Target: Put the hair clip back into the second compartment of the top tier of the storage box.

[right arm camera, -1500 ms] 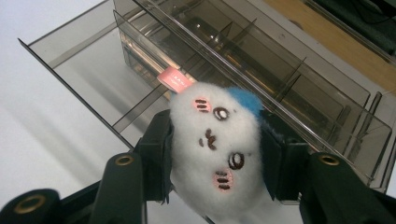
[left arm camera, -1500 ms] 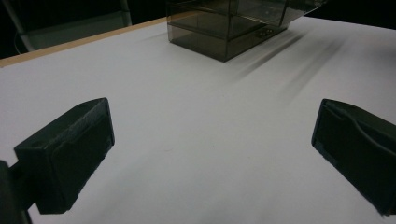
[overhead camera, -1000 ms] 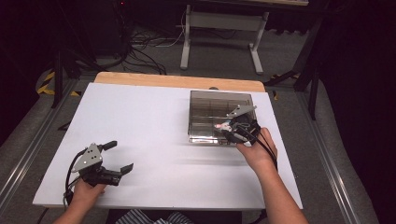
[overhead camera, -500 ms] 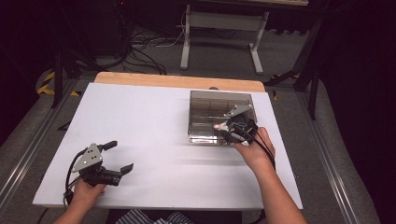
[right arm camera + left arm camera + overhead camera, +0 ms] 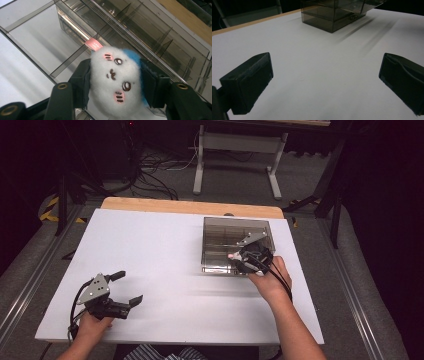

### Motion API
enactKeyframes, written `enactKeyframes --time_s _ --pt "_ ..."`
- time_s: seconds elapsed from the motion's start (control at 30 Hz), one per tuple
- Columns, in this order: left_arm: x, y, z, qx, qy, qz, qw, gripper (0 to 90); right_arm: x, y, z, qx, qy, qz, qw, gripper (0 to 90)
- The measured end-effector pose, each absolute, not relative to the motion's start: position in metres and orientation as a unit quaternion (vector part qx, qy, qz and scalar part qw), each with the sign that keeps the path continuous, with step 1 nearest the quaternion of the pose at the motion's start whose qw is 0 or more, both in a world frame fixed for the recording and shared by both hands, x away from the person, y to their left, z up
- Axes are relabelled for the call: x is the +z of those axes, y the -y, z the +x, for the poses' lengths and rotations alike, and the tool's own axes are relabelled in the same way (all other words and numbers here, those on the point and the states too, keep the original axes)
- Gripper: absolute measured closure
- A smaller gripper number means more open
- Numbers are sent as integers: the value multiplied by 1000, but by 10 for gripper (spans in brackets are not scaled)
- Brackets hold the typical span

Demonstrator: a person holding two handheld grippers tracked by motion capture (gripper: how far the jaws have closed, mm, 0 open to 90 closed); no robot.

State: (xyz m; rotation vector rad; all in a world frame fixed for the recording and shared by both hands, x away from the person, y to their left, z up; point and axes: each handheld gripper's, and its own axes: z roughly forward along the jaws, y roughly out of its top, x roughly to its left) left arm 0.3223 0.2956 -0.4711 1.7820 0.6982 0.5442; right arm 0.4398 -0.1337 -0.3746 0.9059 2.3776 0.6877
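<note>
High view: a person sat at a white table [image 5: 165,255], a gripper in each hand. The right gripper [image 5: 239,261] hung over the near edge of a smoky clear box [image 5: 220,227] standing on the right half of the table, its tips just above the box's front compartments.

Right gripper view: a small white plush [image 5: 116,80] with a stitched face, pink cheeks and a blue patch behind its head sat between the two black jaws, one pad against each flank. A pink tag [image 5: 93,45] stuck out from its top. The jaws had just been opening, yet both pads appeared to touch the plush, which hung above a divider between two compartments near the box's front wall. In the high view the plush [image 5: 231,256] showed as a pale spot at the gripper's tip.

Left gripper [image 5: 125,290]: it was held low over the near left part of the table, well apart from the box. Left gripper view: its jaws stood wide apart, with bare table between them and the box [image 5: 332,15] farther off.
</note>
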Motion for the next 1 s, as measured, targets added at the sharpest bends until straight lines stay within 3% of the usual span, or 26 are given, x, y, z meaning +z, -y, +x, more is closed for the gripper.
enactKeyframes --time_s 0.23,0.4,0.5,0.67,0.77,0.83,1.0 --pt "-471 -295 322 228 -294 751 546 0 -369 139 438 283 -868 332 236 368" --pt "-471 -296 322 225 -292 751 548 0 -360 148 434 318 -856 338 227 364" --pt "-471 -296 322 226 -291 752 546 0 -355 156 431 341 -845 344 226 462" --pt "-471 -296 322 223 -291 751 549 0 -349 164 429 354 -835 352 231 757" --pt "-471 -296 322 225 -290 752 547 0 -352 163 432 343 -836 360 231 855" --pt "-471 -296 322 225 -291 753 546 0 -355 162 436 331 -840 365 226 898" --pt "-471 -296 322 224 -290 752 547 0 -361 155 442 313 -846 369 223 900"
